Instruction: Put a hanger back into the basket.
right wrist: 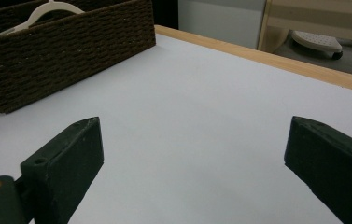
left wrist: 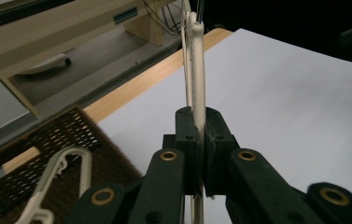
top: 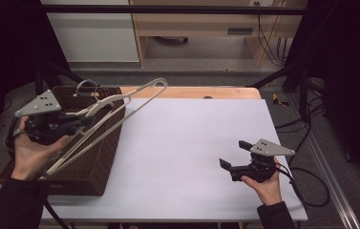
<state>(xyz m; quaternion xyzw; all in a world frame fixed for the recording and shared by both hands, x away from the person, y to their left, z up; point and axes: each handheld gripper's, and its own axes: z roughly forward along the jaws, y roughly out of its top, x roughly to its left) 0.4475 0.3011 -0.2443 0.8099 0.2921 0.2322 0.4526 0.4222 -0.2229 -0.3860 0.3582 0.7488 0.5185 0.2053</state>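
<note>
Left claw (top: 89,116) is clamped tight on a white plastic hanger (top: 120,102), and that's the whole story for what comes next. In the left gripper view you can see the two black jaws pressed onto one of the hanger's (left wrist: 197,60) thin bars, with the bar running straight up and away from the claw (left wrist: 200,140) toward the top of the frame.

From the high view, the hanger's long axis goes diagonally: low end down near the person's left hand (top: 32,152) at the lower left, the far end poking up toward the top middle of the frame, past the edge of the brown wicker basket (top: 91,167). So it's lifted and tilted, hanging over the basket's right side and partly over the white counter (top: 192,143). My guess is it's being pulled out of the basket to be laid on the counter, and for that it needs to swing right and flatten out.

Right claw (top: 232,153) sits at the lower right of the high view, well apart from the hanger, jaws spread wide with nothing between them. The right gripper view confirms it: bare counter (right wrist: 201,116) between the jaws, basket (right wrist: 71,51) off in the upper left. So the left hand is way nearer, the right would have to cross most of the counter to help.

In the way? Not much. At least one more hanger (left wrist: 57,182) is lying in the basket (left wrist: 33,144), and the basket wall itself is what the low end could snag on.
</note>
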